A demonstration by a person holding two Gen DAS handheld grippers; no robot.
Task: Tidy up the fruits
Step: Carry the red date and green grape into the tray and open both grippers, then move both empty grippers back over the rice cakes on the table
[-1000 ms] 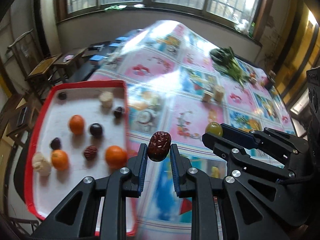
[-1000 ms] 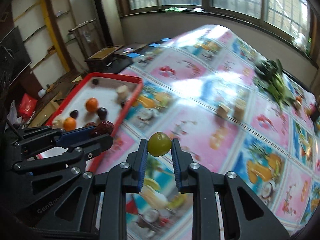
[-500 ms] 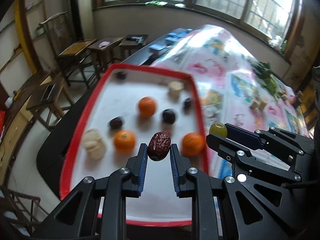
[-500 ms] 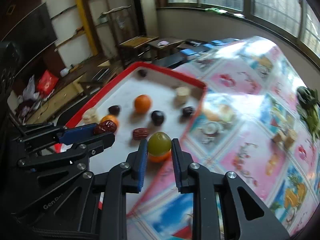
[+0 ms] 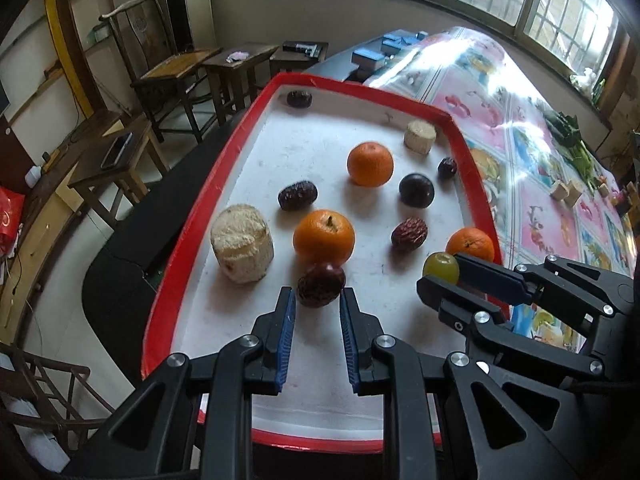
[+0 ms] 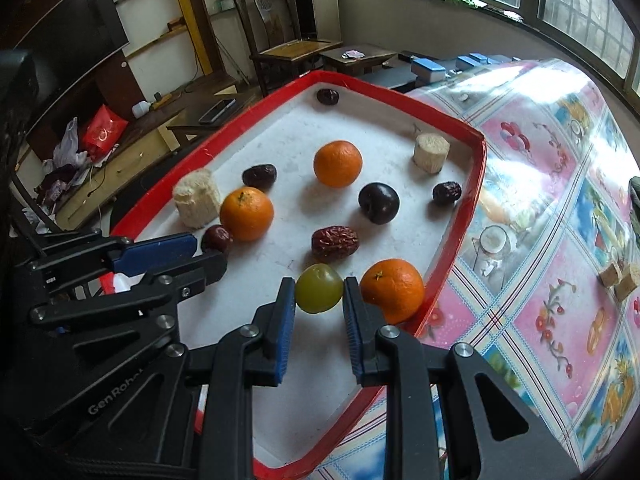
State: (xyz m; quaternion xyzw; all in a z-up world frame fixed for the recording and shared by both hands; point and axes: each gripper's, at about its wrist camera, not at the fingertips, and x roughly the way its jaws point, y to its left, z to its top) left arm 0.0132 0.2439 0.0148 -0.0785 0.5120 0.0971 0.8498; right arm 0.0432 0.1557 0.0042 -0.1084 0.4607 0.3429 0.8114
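Underneath, a table spread with glossy plastic cloth [image 6: 560, 208] printed in pink and blue fruit squares, glaring where window light strikes. On its near end, a shallow rectangular tray with a red rim [image 5: 460, 128] [image 6: 476, 148] and a scuffed matte white floor. Both black two-finger tools, with ribbed blue pads, over that floor.

Left gripper [image 5: 318, 300] [image 6: 208, 246] closed part-way on a wrinkled, dark red oval date [image 5: 321, 285] [image 6: 217, 239], pinched between the pads just in front of a smooth orange tangerine with a stem stub [image 5: 324, 236] [image 6: 247, 213]; contact with the tray floor not clear. Right gripper [image 6: 319, 294] [image 5: 444, 270] likewise narrowed around a smooth, round yellow-green grape-like fruit [image 6: 319, 288] [image 5: 441, 267], clamped at the fingertips, beside a second dimpled tangerine [image 6: 392, 290] [image 5: 470, 244] close to the tray's right rim.

Scattered on the tray: a third tangerine [image 5: 370, 164] toward the far end; two pale, fibrous cylinder chunks, the large one [image 5: 242, 250] by the left rim and a small one [image 5: 420, 137] in the far right corner; a glossy round dark plum [image 5: 416, 190]; a creased red-brown date [image 5: 409, 233]; darker shrivelled dates, one mid-left [image 5: 297, 195], one at the right rim [image 5: 447, 167], one at the far corner [image 5: 299, 98].
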